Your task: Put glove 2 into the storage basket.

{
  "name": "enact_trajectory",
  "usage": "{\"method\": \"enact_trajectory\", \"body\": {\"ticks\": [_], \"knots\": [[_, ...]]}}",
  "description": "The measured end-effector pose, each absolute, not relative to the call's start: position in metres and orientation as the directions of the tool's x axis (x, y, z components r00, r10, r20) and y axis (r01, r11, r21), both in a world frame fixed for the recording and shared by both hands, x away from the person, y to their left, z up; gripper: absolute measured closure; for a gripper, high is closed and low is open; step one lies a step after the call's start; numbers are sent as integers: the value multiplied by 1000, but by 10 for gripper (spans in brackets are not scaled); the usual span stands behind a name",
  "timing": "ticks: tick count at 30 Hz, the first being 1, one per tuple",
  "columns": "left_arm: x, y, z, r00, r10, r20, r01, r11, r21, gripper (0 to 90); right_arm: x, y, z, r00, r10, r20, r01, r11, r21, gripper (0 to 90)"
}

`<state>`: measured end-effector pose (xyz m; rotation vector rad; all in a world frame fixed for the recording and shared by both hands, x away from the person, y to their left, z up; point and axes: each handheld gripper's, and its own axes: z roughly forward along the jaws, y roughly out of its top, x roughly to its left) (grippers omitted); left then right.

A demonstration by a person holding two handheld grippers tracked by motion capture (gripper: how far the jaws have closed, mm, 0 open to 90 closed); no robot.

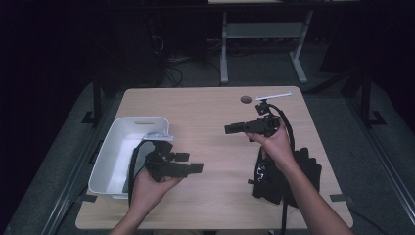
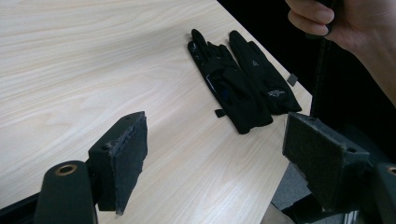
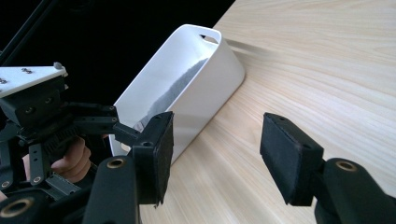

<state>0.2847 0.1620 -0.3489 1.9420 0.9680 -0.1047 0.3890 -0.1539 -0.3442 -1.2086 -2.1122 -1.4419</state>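
Note:
Two black gloves [image 2: 238, 88] lie side by side near the table's right edge, partly under the person's right forearm in the high view [image 1: 307, 169]. My left gripper [image 1: 192, 162] is held low over the table's left half and points right toward the gloves; in its own view its jaws [image 2: 217, 140] stand open with nothing between them. My right gripper [image 1: 228, 129] hovers over the table's middle and points left. Its jaws [image 3: 219, 140] are open and empty, facing the white bin [image 3: 187, 88] and the left gripper [image 3: 46, 126].
The white bin [image 1: 110, 156] stands at the table's left edge, beside the left hand. A round cable hole [image 1: 245, 99] sits near the far edge of the wooden table [image 1: 205, 112]. A desk frame [image 1: 264, 34] stands behind on the dark floor.

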Motion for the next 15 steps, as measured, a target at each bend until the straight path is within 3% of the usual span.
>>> {"method": "enact_trajectory", "body": {"ticks": [15], "knots": [[285,131,-357,717,555,-422,646,-303,700,220,373,-195,-354,-566,506,651,789,103,606,437]]}}
